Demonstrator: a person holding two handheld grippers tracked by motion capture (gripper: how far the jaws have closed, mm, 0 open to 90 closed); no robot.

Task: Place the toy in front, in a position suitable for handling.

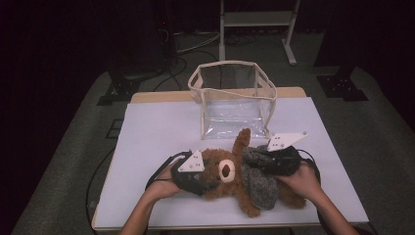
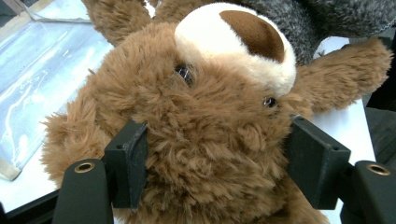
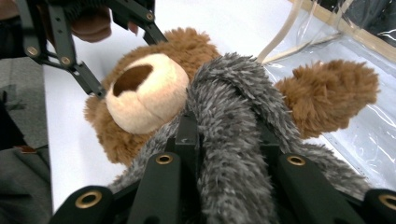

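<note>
White surface (image 1: 147, 127): clear bag (image 1: 232, 98) stood open at the far edge. Teddy bear (image 1: 220, 171) laid just before it. Head clamped by left gripper (image 2: 215, 168); grey scarf (image 3: 233, 121) pinched by right gripper (image 3: 229, 154). Lift judged best made level, both together.

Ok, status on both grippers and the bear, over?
Left gripper clamped on brown plush teddy bear's head. Right gripper shut on its grey fuzzy garment. Clear plastic bag open behind, path unobstructed.

Left gripper (image 1: 195, 178) fingers half-closed; right gripper (image 1: 274, 161) fingers pinched (both hands low).
</note>
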